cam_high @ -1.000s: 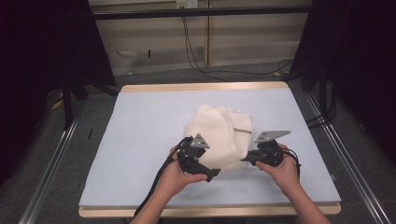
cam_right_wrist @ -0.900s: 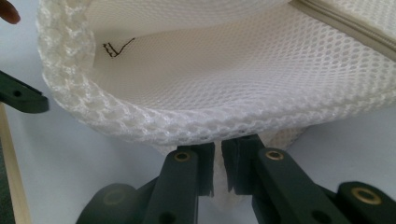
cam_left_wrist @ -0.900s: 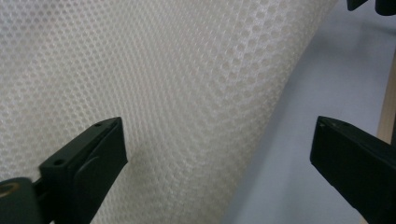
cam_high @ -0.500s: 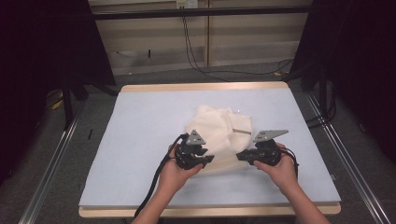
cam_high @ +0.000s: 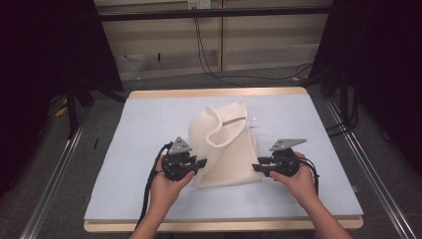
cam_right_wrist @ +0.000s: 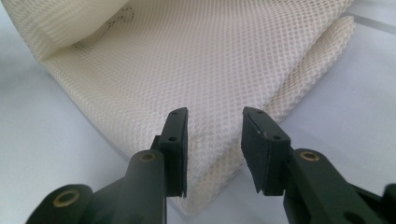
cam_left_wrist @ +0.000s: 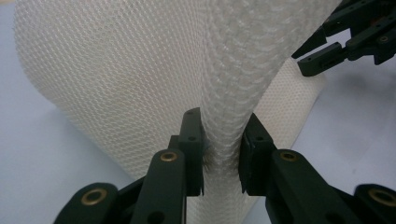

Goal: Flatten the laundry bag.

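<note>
1. The cream mesh fabric bag [cam_high: 226, 149] lies on the pale blue padded table [cam_high: 139, 149], right of centre.
2. The left gripper [cam_high: 199, 163] sits at its left edge; the right gripper [cam_high: 256, 168] at its right corner.

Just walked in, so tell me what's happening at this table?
A person is handling a white mesh cloth on the table with two handheld grippers. The left gripper has just closed, its fingers pinching a fold. The right gripper has just been opening, its fingers apart over the cloth's corner.
</note>
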A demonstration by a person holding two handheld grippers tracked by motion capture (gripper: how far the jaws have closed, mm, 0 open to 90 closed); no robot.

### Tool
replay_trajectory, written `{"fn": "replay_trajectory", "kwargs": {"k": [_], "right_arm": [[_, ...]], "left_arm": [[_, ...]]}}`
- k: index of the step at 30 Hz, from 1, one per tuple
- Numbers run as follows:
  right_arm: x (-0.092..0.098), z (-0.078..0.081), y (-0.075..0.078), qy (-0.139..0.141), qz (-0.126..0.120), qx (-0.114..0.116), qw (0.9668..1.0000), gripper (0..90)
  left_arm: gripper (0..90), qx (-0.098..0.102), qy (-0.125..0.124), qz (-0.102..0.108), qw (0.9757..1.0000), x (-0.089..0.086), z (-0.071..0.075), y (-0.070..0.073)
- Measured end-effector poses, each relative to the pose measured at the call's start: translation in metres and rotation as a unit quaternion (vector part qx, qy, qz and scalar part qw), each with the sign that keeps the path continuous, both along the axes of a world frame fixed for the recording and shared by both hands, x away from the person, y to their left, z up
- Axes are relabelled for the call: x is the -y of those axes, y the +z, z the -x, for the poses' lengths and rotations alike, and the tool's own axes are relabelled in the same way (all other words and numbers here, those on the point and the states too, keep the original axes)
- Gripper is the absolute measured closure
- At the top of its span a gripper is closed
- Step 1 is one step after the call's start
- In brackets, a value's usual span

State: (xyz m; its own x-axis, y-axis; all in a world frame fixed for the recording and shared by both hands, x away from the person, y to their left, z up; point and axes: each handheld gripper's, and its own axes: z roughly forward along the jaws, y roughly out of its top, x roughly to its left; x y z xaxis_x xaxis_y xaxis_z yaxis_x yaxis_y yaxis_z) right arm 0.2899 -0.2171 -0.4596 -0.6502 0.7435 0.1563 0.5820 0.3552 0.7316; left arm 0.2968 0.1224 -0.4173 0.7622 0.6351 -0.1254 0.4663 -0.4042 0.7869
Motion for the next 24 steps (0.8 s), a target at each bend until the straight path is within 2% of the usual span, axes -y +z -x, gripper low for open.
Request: {"fn": "replay_trajectory", "kwargs": {"k": [9, 15, 19, 21, 24], "right_arm": [[-0.002, -0.003, -0.001, -0.009, 0.006, 0.003, 0.9999, 57.3], [-0.004, -0.007, -0.003, -0.016, 0.007, 0.002, 0.9998, 53.5], [-0.006, -0.009, -0.004, -0.011, 0.01, 0.001, 0.9999, 55.5], [-0.007, -0.01, -0.005, -0.008, 0.013, 0.001, 0.9999, 58.9], [-0.008, -0.01, -0.006, -0.009, 0.02, -0.006, 0.9997, 64.6]], "left_arm": [[71.1, -0.004, 0.031, -0.002, 0.9995, -0.029, 0.003, -0.001], [60.6, -0.011, 0.058, -0.003, 0.9982, -0.041, 0.003, -0.001], [40.3, -0.008, 0.085, -0.005, 0.9963, -0.05, 0.001, 0.001], [29.4, -0.01, 0.105, -0.003, 0.9944, -0.057, -0.001, 0.002], [20.1, -0.01, 0.121, -0.007, 0.9926, -0.068, -0.002, 0.004]]}}
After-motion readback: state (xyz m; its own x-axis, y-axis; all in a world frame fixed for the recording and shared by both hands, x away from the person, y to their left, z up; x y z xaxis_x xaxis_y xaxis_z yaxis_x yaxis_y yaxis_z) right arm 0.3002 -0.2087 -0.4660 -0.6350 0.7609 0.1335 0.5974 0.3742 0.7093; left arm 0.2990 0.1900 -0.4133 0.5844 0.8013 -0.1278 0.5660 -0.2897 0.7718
